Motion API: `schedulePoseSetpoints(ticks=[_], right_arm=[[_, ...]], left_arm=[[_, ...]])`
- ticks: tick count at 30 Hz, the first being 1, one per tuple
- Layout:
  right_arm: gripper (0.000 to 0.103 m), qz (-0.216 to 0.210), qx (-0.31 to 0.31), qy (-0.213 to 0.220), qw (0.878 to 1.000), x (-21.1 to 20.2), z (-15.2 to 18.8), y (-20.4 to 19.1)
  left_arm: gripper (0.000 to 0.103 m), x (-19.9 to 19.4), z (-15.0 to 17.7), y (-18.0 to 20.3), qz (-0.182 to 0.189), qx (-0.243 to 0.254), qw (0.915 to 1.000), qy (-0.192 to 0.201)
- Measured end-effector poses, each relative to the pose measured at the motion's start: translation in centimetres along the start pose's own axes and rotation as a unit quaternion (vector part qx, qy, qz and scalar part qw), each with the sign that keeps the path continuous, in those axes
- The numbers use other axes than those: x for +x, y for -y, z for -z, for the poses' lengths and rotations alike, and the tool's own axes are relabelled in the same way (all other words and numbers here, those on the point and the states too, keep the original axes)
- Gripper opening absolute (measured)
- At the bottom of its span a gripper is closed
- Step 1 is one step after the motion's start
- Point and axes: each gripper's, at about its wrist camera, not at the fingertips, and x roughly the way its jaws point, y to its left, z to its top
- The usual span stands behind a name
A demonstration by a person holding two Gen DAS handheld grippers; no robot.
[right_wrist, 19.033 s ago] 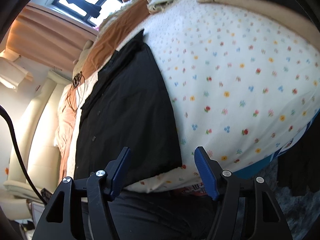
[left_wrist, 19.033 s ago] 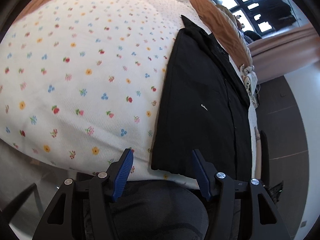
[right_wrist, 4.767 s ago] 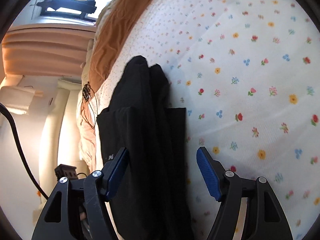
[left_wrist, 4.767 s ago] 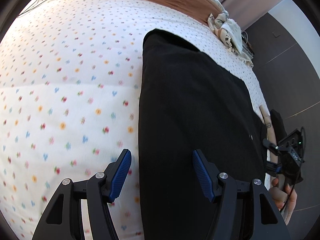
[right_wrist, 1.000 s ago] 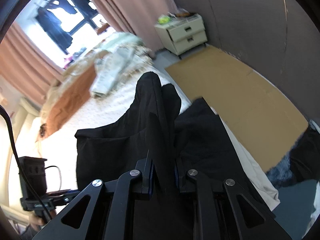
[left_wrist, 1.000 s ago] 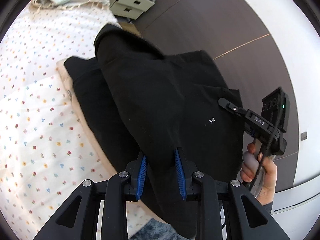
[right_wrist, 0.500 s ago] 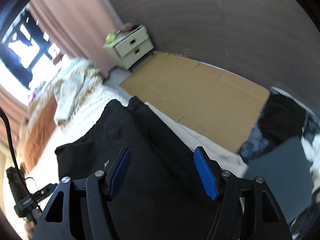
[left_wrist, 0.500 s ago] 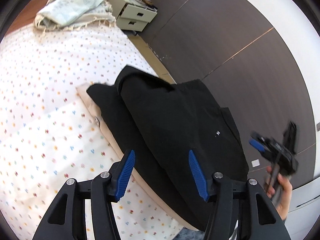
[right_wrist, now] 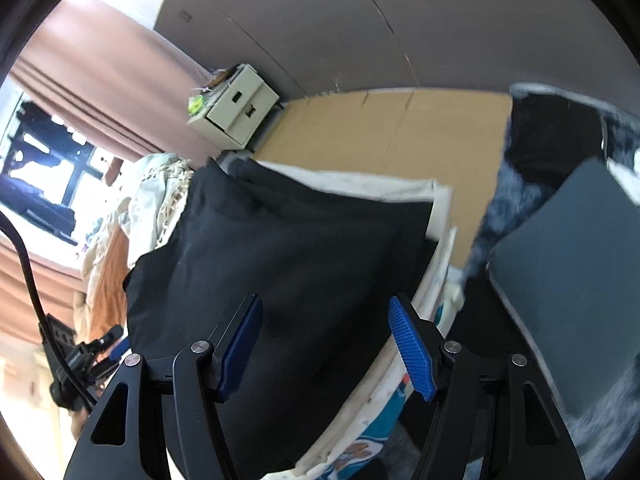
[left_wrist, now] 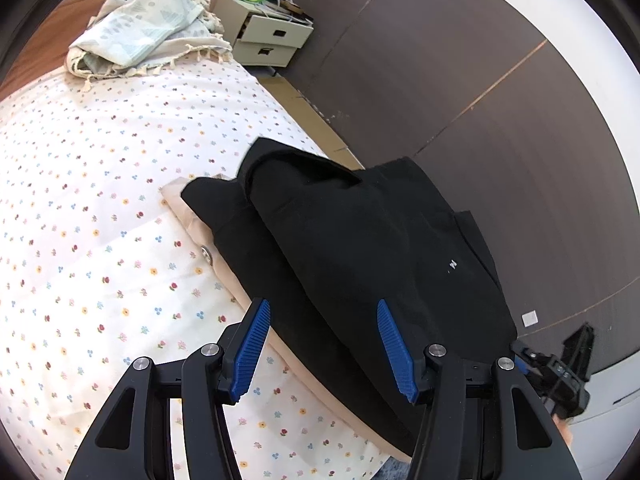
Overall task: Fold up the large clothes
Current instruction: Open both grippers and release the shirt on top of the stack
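A black garment (left_wrist: 360,240), folded into a thick bundle, lies on the corner of the bed with the floral sheet (left_wrist: 100,200). My left gripper (left_wrist: 322,320) hovers open just above the garment's near edge, its blue pads clear of the cloth. In the right wrist view the same garment (right_wrist: 280,260) spreads across the bed corner. My right gripper (right_wrist: 324,308) hangs over it with its jaws closing slightly; they stand wide apart and no cloth is pinched between them. The other hand-held gripper (left_wrist: 560,372) shows at the lower right of the left wrist view.
A pale bundled blanket (left_wrist: 144,28) lies at the far end of the bed. A cream nightstand (right_wrist: 236,108) stands against the dark wall (left_wrist: 480,100). Flat cardboard (right_wrist: 380,132) covers the floor beside the bed. A grey padded seat (right_wrist: 560,280) is at right.
A second ago both grippers were shut on the black garment, holding it up. Both have opened and let go. The garment now rests on the bed; the right gripper has rolled and swung sideways.
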Motion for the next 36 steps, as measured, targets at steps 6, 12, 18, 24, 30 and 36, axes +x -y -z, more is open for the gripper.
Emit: schedulePoseSetpoints(ticks=[6, 12, 18, 24, 30, 36], right_arm=[[0.013, -0.034, 0.004, 0.027, 0.999, 1.2, -0.7, 0.7], [0.013, -0.011, 0.006, 0.032, 0.999, 2.1, -1.6, 0.9], [0.047, 0.001, 0.046, 0.029, 0.998, 1.3, -0.5, 1.4], [0.079, -0.041, 0.068, 0.023, 0.997, 0.3, 1.4, 1.9], [0.058, -0.060, 0.073, -0.002, 0.996, 2.7, 2.5, 1.8], [0.024, -0.059, 0.073, 0.015, 0.995, 2.7, 1.5, 2.2]], left_arm=[[0.057, 0.5, 0.0, 0.2, 0.012, 0.008, 0.9999, -0.006], [0.057, 1.1, 0.2, -0.1, 0.011, 0.005, 0.9998, -0.013], [0.057, 1.1, 0.6, -0.2, 0.008, 0.006, 0.9999, -0.013], [0.057, 1.0, -0.5, 0.0, 0.000, 0.006, 1.0000, -0.005], [0.057, 2.2, -1.6, -0.3, 0.010, -0.002, 0.9999, -0.013], [0.064, 3.0, -1.8, -0.7, 0.016, -0.002, 0.9998, -0.011]])
